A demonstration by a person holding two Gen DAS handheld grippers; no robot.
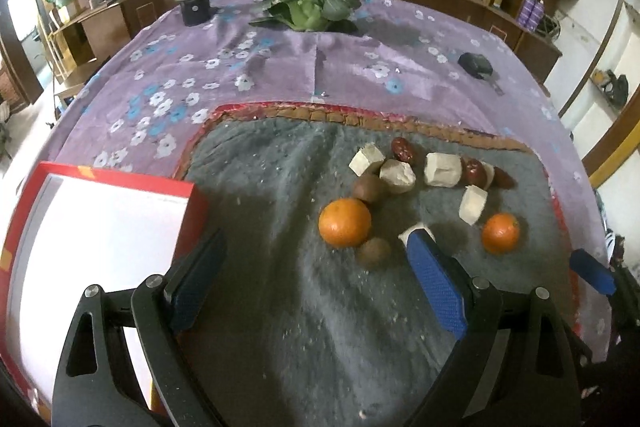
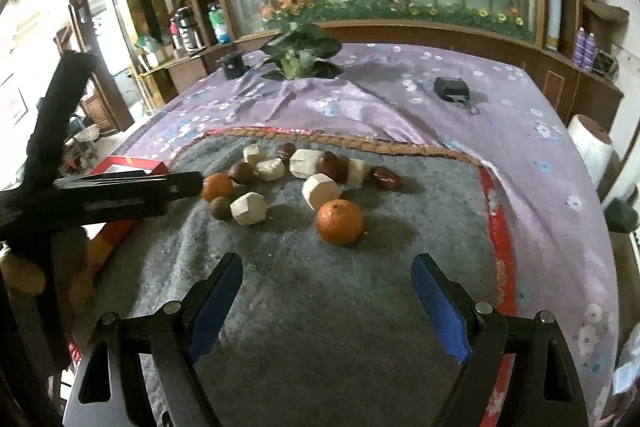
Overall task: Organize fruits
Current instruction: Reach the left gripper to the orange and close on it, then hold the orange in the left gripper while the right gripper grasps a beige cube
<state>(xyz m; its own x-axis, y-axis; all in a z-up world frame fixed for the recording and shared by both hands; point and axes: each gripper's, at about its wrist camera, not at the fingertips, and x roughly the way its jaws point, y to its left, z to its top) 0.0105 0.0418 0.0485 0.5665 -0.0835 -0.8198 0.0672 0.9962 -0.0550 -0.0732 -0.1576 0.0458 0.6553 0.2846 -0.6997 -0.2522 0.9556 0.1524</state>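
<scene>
Left tool (image 1: 316,267), blue-padded jaws spread wide and empty, hovers low in frame over a grey fuzzy mat (image 1: 280,307). At lower left sits a red-rimmed white box (image 1: 100,227). Oranges (image 1: 345,222), brown kiwis (image 1: 373,253), pale cut chunks (image 1: 397,175) and red dates (image 1: 403,149) cluster centre-right. Right tool (image 2: 326,277), also spread and empty, hangs below them.

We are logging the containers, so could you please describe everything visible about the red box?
The red box is a shallow, open tray, cardboard by its look, with red walls, yellow-orange marks and a plain white, empty interior. It lies flat at the left edge of the grey mat, left of the fruit. The open left gripper hovers beside it, not touching.
</scene>
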